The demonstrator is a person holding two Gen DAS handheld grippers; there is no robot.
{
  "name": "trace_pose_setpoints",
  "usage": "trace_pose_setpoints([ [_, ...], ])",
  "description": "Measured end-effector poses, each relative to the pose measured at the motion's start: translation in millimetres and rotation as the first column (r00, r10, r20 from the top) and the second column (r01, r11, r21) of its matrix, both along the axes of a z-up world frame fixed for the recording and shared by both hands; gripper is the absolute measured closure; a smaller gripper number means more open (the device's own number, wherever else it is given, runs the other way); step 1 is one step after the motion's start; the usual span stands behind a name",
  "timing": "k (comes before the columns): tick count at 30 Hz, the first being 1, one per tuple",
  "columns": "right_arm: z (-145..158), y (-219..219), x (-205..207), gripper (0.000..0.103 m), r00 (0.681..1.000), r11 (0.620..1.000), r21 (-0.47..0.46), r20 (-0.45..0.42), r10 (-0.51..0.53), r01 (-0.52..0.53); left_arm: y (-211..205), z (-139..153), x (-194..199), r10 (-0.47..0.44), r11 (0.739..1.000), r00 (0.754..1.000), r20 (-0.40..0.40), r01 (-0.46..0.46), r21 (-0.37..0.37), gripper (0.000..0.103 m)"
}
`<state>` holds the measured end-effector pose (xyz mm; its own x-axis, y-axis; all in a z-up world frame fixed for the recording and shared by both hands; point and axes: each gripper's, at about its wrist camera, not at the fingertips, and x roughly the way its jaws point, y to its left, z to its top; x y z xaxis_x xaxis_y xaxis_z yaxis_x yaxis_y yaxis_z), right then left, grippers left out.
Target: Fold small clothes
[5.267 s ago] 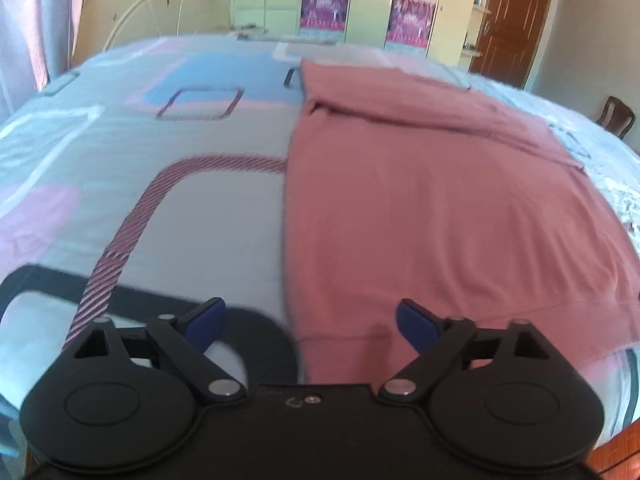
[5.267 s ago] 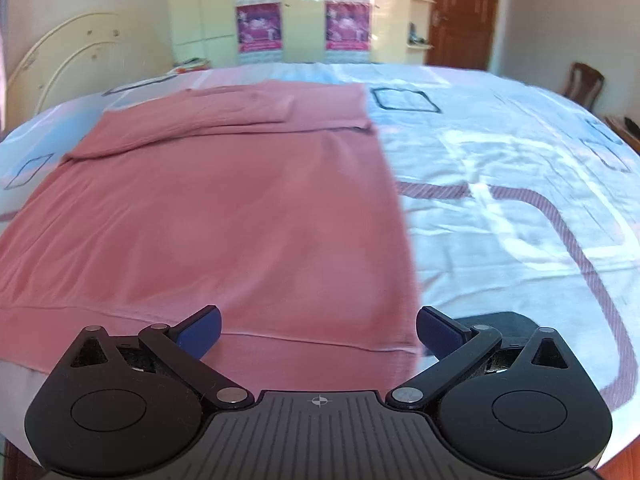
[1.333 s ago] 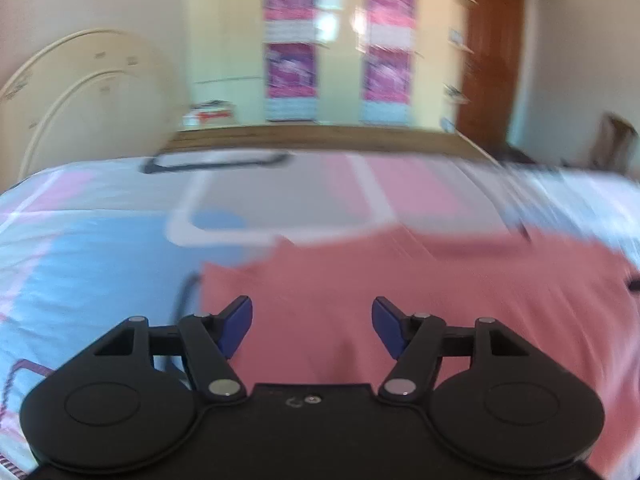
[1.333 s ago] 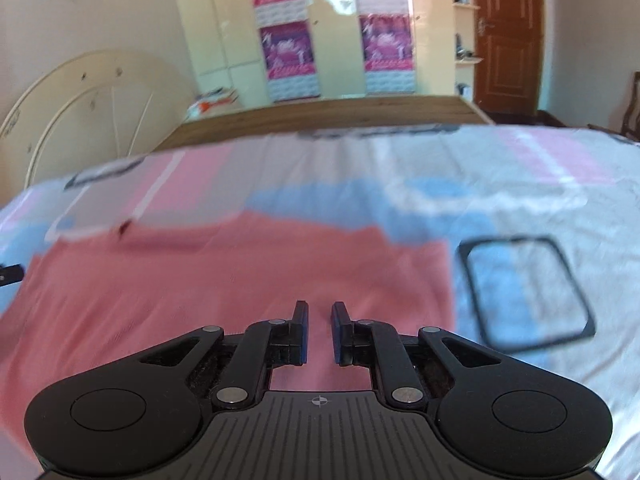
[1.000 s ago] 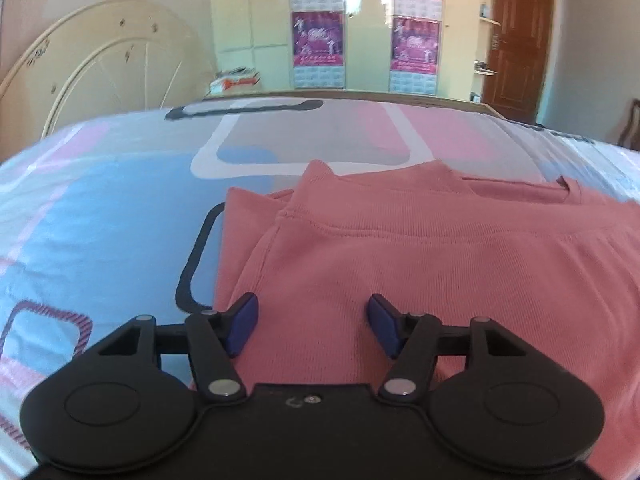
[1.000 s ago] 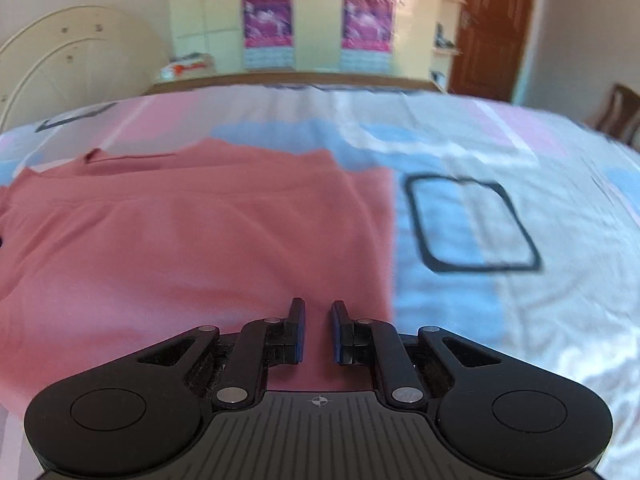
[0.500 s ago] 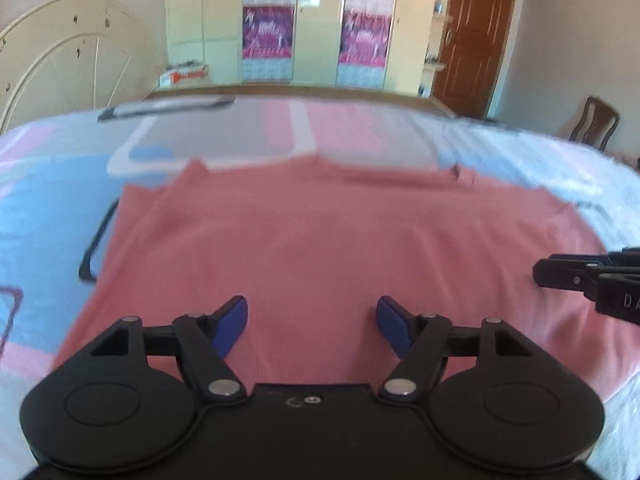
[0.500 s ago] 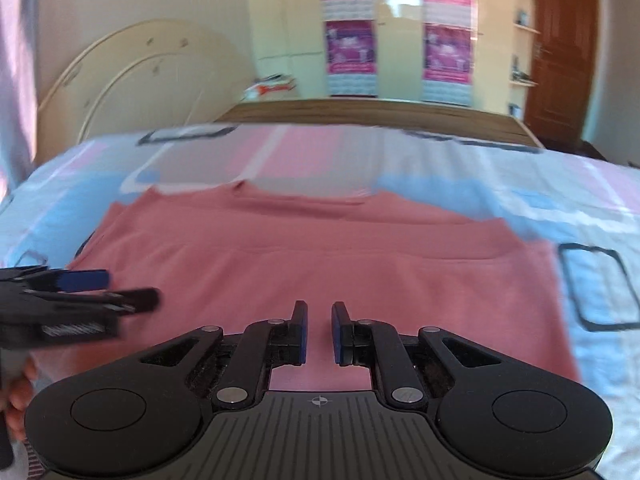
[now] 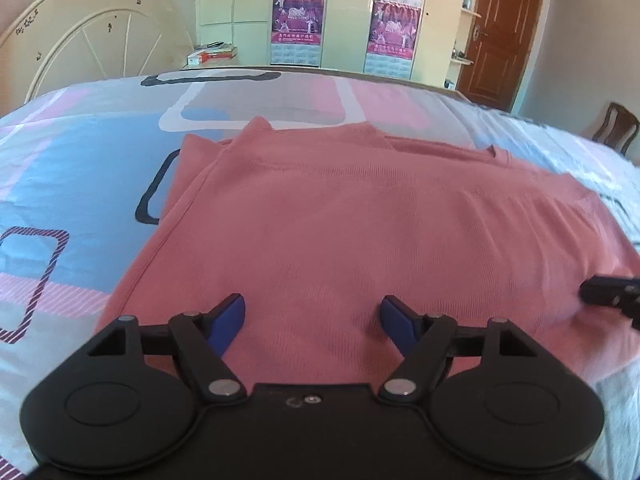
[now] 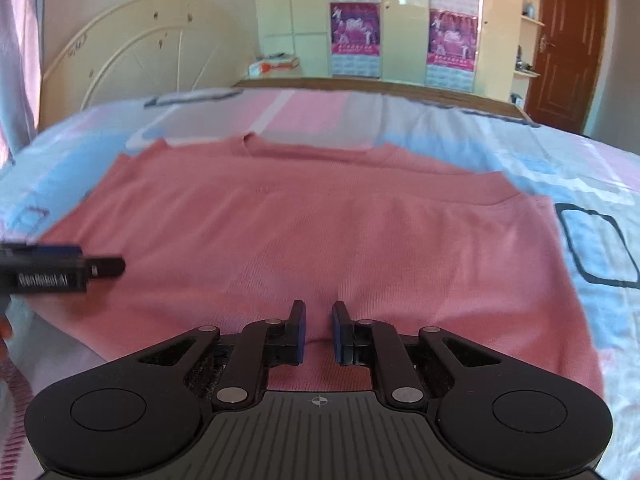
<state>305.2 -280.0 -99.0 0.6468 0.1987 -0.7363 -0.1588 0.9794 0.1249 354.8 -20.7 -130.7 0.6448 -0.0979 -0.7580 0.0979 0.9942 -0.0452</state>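
Note:
A pink shirt (image 9: 360,220) lies folded in half on the patterned bedspread; it also shows in the right wrist view (image 10: 320,232). My left gripper (image 9: 312,316) is open and empty, its blue-tipped fingers spread just above the shirt's near edge. My right gripper (image 10: 318,332) has its jaws nearly together with a narrow gap, over the near edge of the shirt; no cloth shows between them. The right gripper's tip (image 9: 608,292) shows at the right of the left wrist view, and the left gripper's side (image 10: 60,270) at the left of the right wrist view.
The bedspread (image 9: 80,184) has blue, pink and grey blocks. A cream headboard (image 9: 100,44) stands at the left. Wardrobes with posters (image 10: 356,36), a brown door (image 10: 568,44) and a chair (image 9: 616,128) lie beyond the bed.
The shirt's bottom half has been brought up over its top half. Both grippers have since drawn back toward the near fold edge, and the left jaws have opened slightly wider.

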Motion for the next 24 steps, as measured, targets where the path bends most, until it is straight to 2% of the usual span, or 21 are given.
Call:
trace_pose_setpoints([
  [2,-11,-6,-3,0.091,0.999,0.999,-0.033,-0.043,-0.019,0.017,-1,-2,-1,-0.002,1.0,1.0,0.003,0.002,0.007,0.028],
  [3,-16,-10,-8,0.091,0.999,1.0,-0.017,-0.034,-0.016,0.015,-2,-2,-1,-0.002,1.0,1.0,0.003,0.002,0.012,0.028],
  [8,-14,-23,-18,0.09,0.999,1.0,-0.007,-0.047,-0.026,0.026,-5,-3,0,-0.01,1.0,1.0,0.004,0.01,0.028,0.026],
  [13,-18,-40,-32,0.09,0.997,0.995,0.059,-0.042,-0.072,0.075,-9,-4,0,-0.011,0.999,1.0,0.003,0.011,0.051,0.024],
  [15,-14,-35,-38,0.087,0.996,0.994,0.069,-0.043,-0.081,0.084,-9,-4,1,-0.009,0.998,1.0,-0.001,0.009,0.056,0.022],
  [17,-12,-31,-36,0.075,0.997,0.995,0.071,-0.046,-0.069,0.072,-9,-4,2,-0.008,0.998,1.0,-0.003,0.008,0.059,0.021],
  [18,-12,-28,-35,0.073,0.997,0.995,0.07,-0.047,-0.063,0.066,-9,-4,2,-0.009,0.998,1.0,-0.004,0.009,0.061,0.02],
  [21,-8,-20,-34,0.073,0.996,0.996,0.052,-0.044,-0.071,0.073,-9,-4,1,-0.016,0.998,1.0,-0.006,0.017,0.063,0.019],
  [24,-3,-19,-32,0.073,0.996,0.993,0.077,-0.035,-0.086,0.089,-7,-4,1,-0.033,0.997,0.999,-0.007,0.033,0.067,0.018],
])
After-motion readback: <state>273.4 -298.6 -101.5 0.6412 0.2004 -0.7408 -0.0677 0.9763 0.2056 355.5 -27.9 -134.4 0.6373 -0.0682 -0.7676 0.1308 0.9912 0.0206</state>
